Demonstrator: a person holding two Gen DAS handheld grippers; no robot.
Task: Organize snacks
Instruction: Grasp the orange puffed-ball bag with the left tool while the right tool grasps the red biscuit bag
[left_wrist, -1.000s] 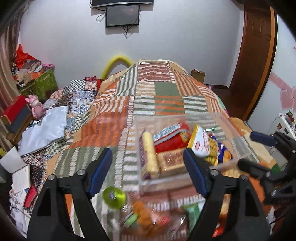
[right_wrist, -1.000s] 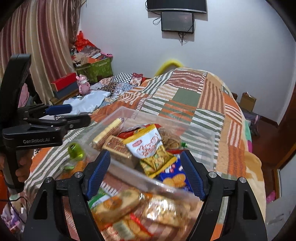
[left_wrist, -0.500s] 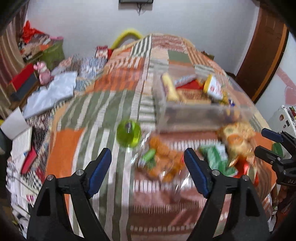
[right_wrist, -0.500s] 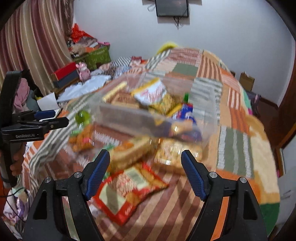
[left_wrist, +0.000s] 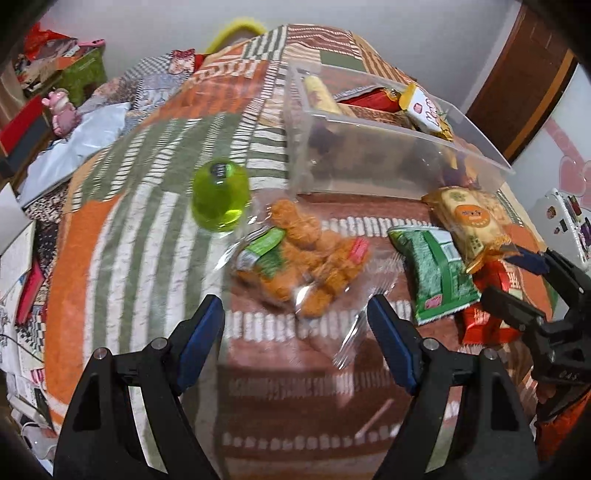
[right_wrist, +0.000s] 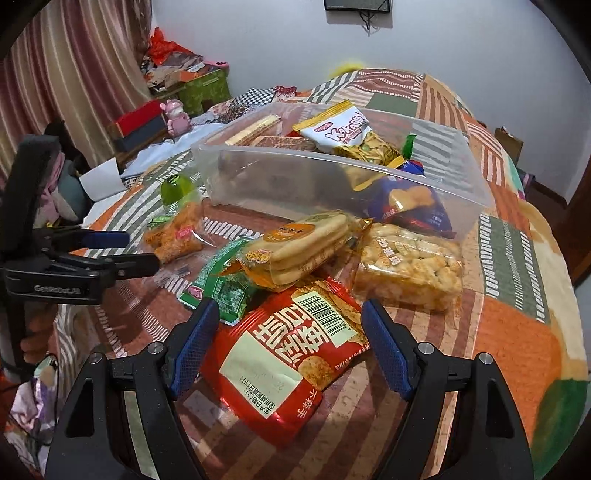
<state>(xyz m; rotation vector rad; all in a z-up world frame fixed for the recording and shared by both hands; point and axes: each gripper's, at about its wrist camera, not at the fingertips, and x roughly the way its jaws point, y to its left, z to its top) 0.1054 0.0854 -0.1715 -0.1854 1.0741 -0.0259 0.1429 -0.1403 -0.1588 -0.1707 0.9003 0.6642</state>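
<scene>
Bedroom scene, with everything laid out on a bed (left_wrist: 155, 229) under a patchwork blanket of orange, green and brown stripes. Going left to right: off the bed's left side there's a pile of clutter, a red box (right_wrist: 138, 120) and a little pink toy figure (right_wrist: 177, 114) by the curtain.

On the blanket itself, furthest left is a small green bottle (left_wrist: 220, 195) lying on its side. Just beside it is a clear bag of orange fried snacks (left_wrist: 310, 254), and the left tongs (left_wrist: 295, 343) hover right over that bag, jaws wide apart, gripping nothing. Next comes a green packet (left_wrist: 436, 273), partly tucked under a pack of round biscuits (right_wrist: 303, 247). Below those sits a red chip bag (right_wrist: 288, 362) with a barcode facing up. The right tongs (right_wrist: 286, 350) hang over that red bag, its top end between the blue pads; jaws spread, not pinching it as far as I can see. Further right is a clear pack of puffed yellow snacks (right_wrist: 410, 266), touching the biscuits.

Behind the whole row is a clear plastic bin (right_wrist: 280, 177) that already has a few things in it: a wafer roll pack, a white-and-yellow bag (right_wrist: 347, 136), and a blue bag (right_wrist: 410, 203) pressed against the front wall.
</scene>
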